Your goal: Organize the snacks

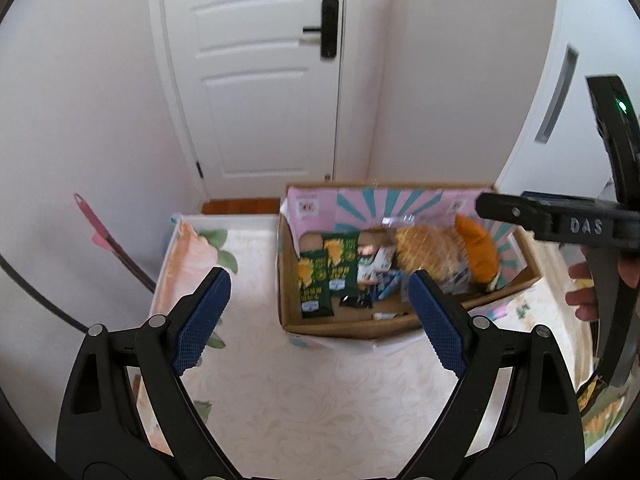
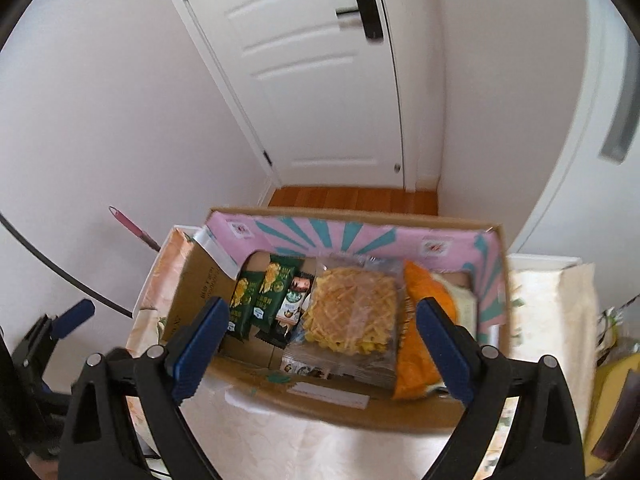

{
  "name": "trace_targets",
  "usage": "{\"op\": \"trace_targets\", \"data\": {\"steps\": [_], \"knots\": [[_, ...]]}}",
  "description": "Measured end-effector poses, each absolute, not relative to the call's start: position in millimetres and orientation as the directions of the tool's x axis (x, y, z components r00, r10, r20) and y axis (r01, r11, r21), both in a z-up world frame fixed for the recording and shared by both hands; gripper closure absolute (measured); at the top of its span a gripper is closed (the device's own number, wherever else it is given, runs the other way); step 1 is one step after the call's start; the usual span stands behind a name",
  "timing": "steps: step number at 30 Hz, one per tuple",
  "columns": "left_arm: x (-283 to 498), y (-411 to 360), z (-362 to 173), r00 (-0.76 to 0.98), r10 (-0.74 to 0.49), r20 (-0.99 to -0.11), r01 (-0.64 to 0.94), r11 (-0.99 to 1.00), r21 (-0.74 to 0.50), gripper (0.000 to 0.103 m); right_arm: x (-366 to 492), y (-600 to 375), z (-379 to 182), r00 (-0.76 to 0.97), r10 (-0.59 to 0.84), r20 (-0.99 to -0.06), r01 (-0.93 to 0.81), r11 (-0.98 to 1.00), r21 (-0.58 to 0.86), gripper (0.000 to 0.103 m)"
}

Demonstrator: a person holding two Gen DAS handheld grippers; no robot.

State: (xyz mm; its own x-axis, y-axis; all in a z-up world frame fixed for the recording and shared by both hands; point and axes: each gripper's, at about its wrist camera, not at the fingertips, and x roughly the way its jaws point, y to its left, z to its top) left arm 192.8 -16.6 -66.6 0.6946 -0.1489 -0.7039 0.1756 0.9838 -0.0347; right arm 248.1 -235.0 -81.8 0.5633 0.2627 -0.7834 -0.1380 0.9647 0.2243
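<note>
Here the right gripper (image 2: 320, 344) is shown nearer, its fingers spread and empty just above the clear crisp packet (image 2: 352, 316) lying flat in the cardboard box (image 2: 360, 406), while the left gripper (image 1: 316, 316), equally spread, is held back over the desk (image 1: 300, 400).

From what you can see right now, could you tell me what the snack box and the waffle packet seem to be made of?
Snack box: likely corrugated cardboard, matte brown, with a printed pink-and-teal inner wall. Waffle packet: apparently clear glossy plastic film; the contents show through under glare.

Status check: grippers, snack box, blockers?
Left gripper open, empty. Right gripper open, empty, over cardboard snack box. Clear waffle-snack bag topmost. No blockers.
</note>
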Motion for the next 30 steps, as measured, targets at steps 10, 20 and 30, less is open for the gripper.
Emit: {"op": "trace_targets", "data": {"steps": [10, 20, 30], "knots": [[133.3, -22.4, -0.3, 0.808, -0.131, -0.574, 0.133, 0.990, -0.040, 0.000, 162.2, -258.0, -9.0, 0.721, 0.159, -0.674, -0.097, 0.987, 0.128, 0.010], [83.2, -29.9, 20.2, 0.842, -0.119, -0.526, 0.119, 0.992, -0.035, 0.000, 86.0, -275.2, 14.4, 0.801, 0.020, -0.598, 0.018, 0.998, 0.057, 0.000], [59.2, -31.8, 18.2, 0.845, -0.116, -0.522, 0.113, 0.993, -0.037, 0.000, 49.1, -275.0, 13.3, 0.814, -0.055, -0.578, 0.070, 0.998, 0.004, 0.000]]}}
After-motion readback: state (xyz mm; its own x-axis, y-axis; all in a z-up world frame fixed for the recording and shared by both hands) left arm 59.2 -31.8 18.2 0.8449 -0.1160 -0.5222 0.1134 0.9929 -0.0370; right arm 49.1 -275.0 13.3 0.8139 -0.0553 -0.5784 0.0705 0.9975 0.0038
